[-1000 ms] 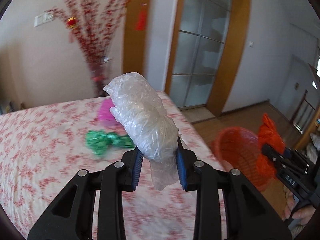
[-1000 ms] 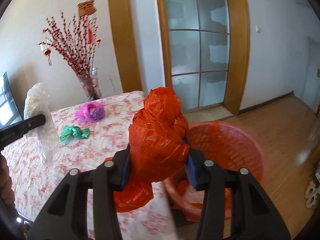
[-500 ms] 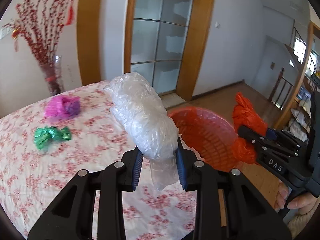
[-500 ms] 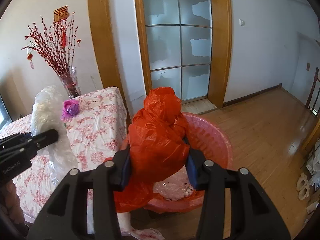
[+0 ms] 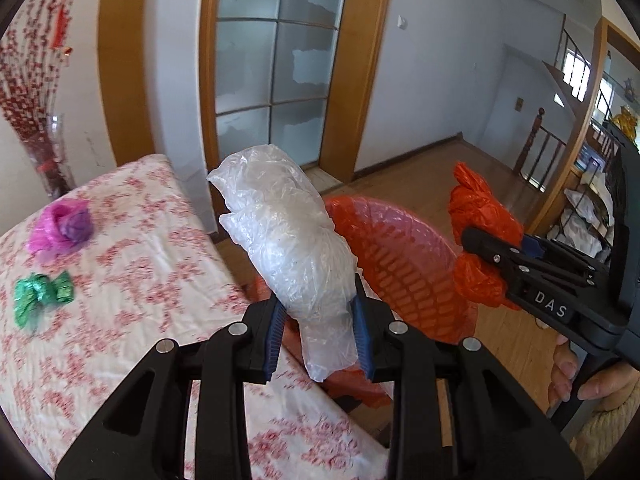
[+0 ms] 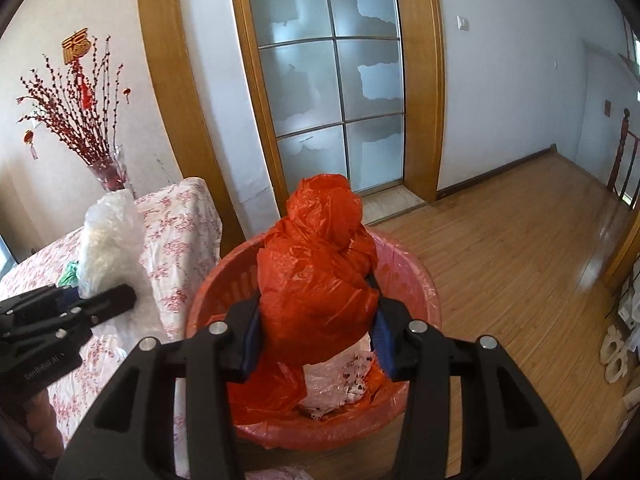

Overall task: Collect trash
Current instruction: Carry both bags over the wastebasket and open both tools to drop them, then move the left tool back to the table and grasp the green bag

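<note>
My left gripper (image 5: 320,334) is shut on a crumpled clear plastic bag (image 5: 288,236), held over the table's right edge near the red basket (image 5: 404,264). My right gripper (image 6: 318,330) is shut on a bunched orange plastic bag (image 6: 320,264) and hangs over the red basket (image 6: 424,280), which holds clear and orange wrappings. In the left wrist view the right gripper (image 5: 486,246) with its orange bag (image 5: 476,208) sits beyond the basket. The right wrist view shows the left gripper (image 6: 116,298) and clear bag (image 6: 108,248) at the left. A pink wad (image 5: 62,226) and a green wad (image 5: 42,294) lie on the table.
The table (image 5: 140,280) wears a white cloth with red flowers. A glass vase of red branches (image 6: 108,168) stands at its far corner by the wall. A frosted glass door (image 6: 332,80) is behind the basket. Wooden floor (image 6: 520,260) stretches right toward a stair railing (image 5: 536,140).
Both grippers swung right, off the table toward the basket, each keeping its bag. The basket has grown larger and now lies under the orange bag; the pink and green wads slid to the left.
</note>
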Tool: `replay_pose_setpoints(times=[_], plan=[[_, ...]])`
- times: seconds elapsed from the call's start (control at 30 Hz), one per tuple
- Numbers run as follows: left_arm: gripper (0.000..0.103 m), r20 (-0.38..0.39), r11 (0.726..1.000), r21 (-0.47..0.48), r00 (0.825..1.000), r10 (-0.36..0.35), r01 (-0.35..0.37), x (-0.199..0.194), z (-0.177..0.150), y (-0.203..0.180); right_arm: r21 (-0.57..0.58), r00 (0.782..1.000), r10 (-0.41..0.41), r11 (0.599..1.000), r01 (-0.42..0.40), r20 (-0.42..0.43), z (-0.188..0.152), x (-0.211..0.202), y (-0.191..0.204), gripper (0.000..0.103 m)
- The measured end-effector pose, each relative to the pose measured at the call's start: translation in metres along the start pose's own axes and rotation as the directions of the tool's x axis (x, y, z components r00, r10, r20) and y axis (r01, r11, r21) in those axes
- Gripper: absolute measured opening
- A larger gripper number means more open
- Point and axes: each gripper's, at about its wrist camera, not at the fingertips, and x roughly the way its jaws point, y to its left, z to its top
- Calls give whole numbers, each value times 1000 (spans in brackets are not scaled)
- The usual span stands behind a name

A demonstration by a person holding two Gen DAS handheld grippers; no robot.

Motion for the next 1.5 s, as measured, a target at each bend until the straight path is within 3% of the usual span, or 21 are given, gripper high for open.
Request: replay_pose_setpoints(times=[0.3, 0.67, 0.9, 1.03, 1.33, 1.5], plan=[[30, -50, 999, 8, 998, -49, 50, 35, 0, -2, 23, 1000, -13, 1000, 14, -23, 1, 32, -6, 45], [31, -76, 998, 8, 996, -55, 56, 49, 4, -10, 42, 999, -23, 999, 24, -33, 1, 50, -6, 49], [55, -91, 998, -8, 994, -55, 54, 52, 1, -7, 82, 999, -34, 996, 36, -21, 2, 46, -17, 67], [60, -96, 998, -39, 994, -44, 40, 49, 0, 1, 103, 998, -55, 993, 56, -11, 1, 39, -23, 69], [70, -69, 992, -81, 994, 88, -93, 19, -13, 40, 74, 997, -75, 994, 74, 9, -1, 23, -14, 76], [72, -54, 964, -128, 972, 227, -232, -3, -23, 86, 40, 999, -53, 998, 53, 5, -3, 23, 8, 76]])
